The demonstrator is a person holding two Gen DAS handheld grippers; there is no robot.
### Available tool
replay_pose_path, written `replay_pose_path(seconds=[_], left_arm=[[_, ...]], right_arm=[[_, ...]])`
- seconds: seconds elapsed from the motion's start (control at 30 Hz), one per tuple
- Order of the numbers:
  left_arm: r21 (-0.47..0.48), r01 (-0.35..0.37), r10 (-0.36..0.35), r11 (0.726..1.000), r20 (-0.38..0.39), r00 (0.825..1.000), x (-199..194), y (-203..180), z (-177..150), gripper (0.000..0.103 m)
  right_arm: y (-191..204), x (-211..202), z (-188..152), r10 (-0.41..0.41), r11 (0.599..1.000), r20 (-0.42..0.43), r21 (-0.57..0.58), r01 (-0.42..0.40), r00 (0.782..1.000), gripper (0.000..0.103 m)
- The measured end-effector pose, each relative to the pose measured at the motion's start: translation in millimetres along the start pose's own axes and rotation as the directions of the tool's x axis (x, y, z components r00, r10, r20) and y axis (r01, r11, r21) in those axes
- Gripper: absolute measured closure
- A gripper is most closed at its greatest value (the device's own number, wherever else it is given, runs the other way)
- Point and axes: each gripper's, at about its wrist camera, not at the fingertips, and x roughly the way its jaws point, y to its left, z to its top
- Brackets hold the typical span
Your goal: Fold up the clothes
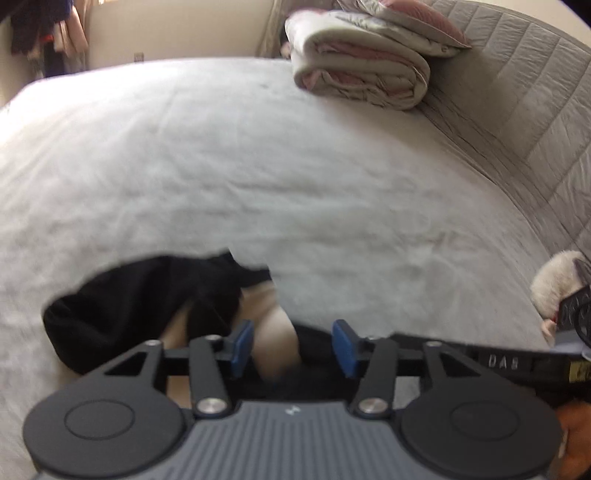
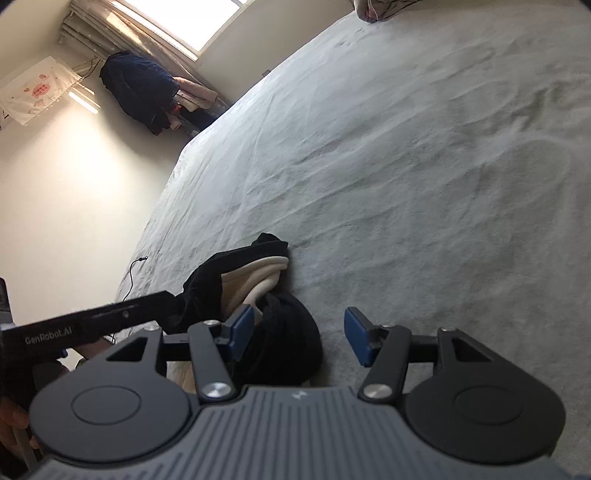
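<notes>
1. Nearest my left camera, the left gripper stands with its blue pads apart and nothing pinched; the garment lies just beyond, from 10 to 12 o'clock of the tips.
2. Over on the right view, my right gripper is likewise parted and empty, hanging above the sheet with the same garment at its 9 o'clock pad.
3. That garment is a black bundle with a cream lining showing, crumpled at the near edge of the bed. I judge it unfolded as yet, and both tongs spread ready to take an edge each.
4. Pale, lightly wrinkled sheet covers the bed, giving a broad flat place to lay cloth out.
5. At 1 o'clock in the left view a rolled quilt sits against the grey padded headboard.
6. At 10 o'clock in the right view, dark clothes hang under a bright window.
</notes>
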Motion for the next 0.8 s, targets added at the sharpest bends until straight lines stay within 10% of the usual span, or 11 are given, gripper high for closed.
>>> replay_pose_path(seconds=[0.47,0.57,0.8], left_arm=[[0.064,-0.179,0.187,0.982,-0.136,0.973,87.5,14.9,8.7,0.042],[0.016,-0.213,0.212,0.977,-0.203,0.956,93.2,23.5,-1.7,0.091],[-0.19,-0.244,0.22,0.951,-0.14,0.965,54.8,44.2,-2.9,0.096]], right_arm=[[18.5,79.5,-1.0,-0.039,0.997,-0.125,-0.076,0.029,0.991,0.082],[25.4,79.9,-8.4,-0.075,0.991,-0.117,-0.122,0.06,0.99,0.09],[40.0,46.0,-7.4,-0.102,0.985,0.0,-0.137,0.101,0.995,0.093]])
